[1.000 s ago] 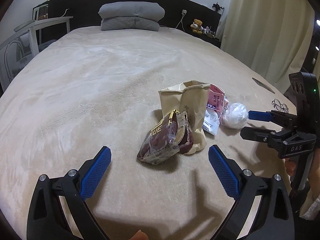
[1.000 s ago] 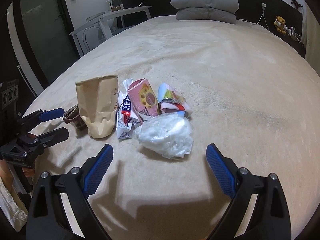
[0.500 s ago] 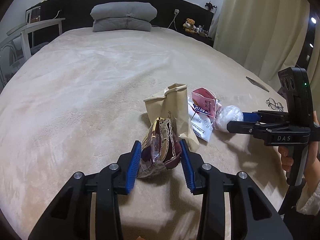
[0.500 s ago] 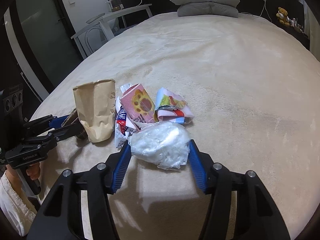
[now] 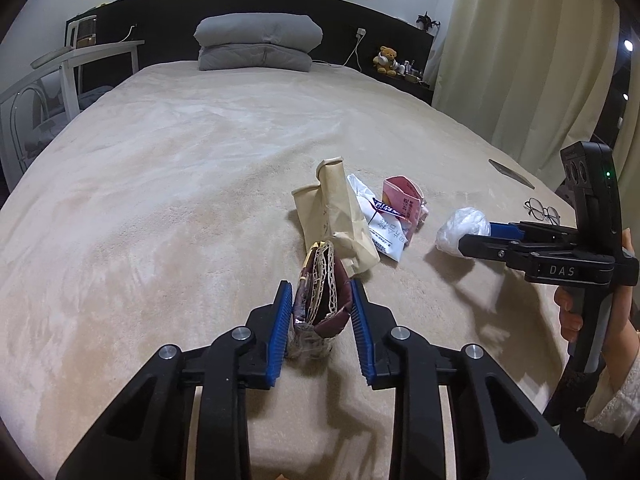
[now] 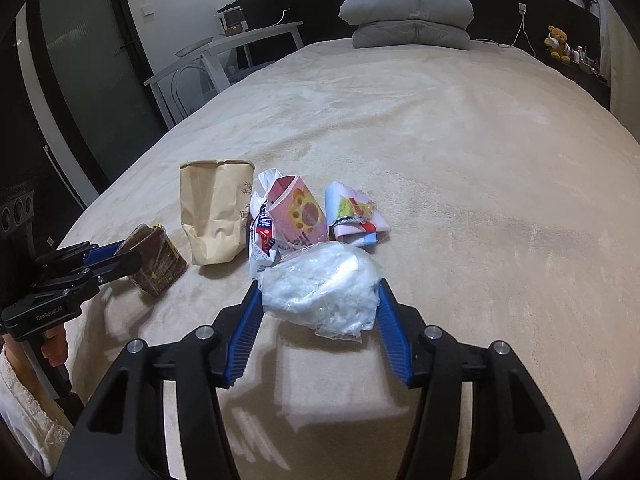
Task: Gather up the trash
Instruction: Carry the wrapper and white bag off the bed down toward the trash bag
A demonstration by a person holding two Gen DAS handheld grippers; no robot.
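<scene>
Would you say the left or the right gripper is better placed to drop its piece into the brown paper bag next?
Left, probably: the left gripper, shut on the maroon wrapper, sits beside the brown paper bag; the right gripper's clear plastic wad is farther off.

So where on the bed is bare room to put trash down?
Bare blanket runs from the pillows to the wrappers, and right of the plastic wad. It is crowded between paper bag and pink packet.

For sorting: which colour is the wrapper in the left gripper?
Dark maroon wrapper, gold trim, clearest in left wrist view.

Open bedspread (image 6: 460, 152) beyond wrapper pile (image 6: 296, 216)
</scene>
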